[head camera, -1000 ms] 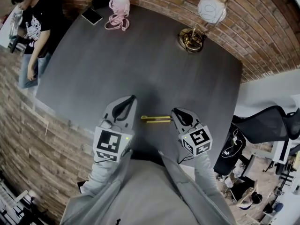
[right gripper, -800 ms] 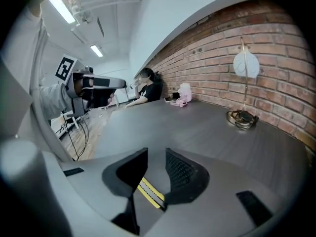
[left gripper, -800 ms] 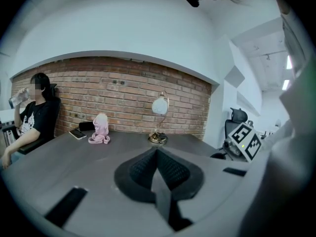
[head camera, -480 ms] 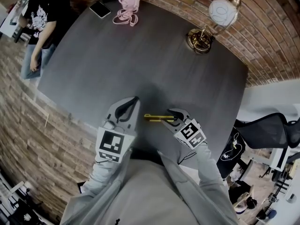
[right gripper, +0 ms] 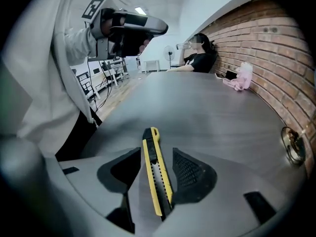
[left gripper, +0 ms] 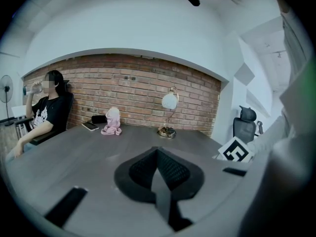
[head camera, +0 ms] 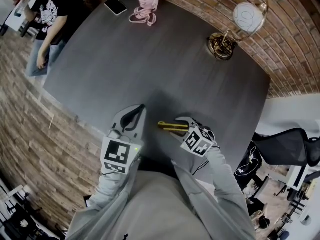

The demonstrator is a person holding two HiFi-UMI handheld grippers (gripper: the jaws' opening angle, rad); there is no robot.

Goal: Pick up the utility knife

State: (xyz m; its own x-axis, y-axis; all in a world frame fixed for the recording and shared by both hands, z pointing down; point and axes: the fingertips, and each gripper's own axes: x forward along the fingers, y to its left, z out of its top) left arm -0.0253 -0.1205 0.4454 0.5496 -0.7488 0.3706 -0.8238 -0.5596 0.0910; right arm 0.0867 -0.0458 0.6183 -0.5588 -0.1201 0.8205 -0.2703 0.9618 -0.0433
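A yellow and black utility knife (head camera: 169,126) lies flat on the dark grey table (head camera: 150,64), near its front edge. My right gripper (head camera: 180,123) points down over the knife's right end. In the right gripper view the utility knife (right gripper: 158,177) runs lengthwise between the two jaws of the right gripper (right gripper: 157,151). The jaws are opening, and there is a gap on the knife's left side, so the pads do not press on it. My left gripper (head camera: 140,109) hovers just left of the knife, apart from it. Its fingertips (left gripper: 157,151) meet, with nothing between them.
A brass lamp with a white globe (head camera: 235,29) stands at the back right of the table. A pink object (head camera: 146,1) and a phone (head camera: 115,5) lie at the far edge. A seated person (head camera: 47,14) is at the far left. An office chair (head camera: 287,144) stands right of the table.
My right gripper has come down and leftward onto the knife's right end, rolling as it went, and its jaws have parted around it. The left gripper has barely shifted.
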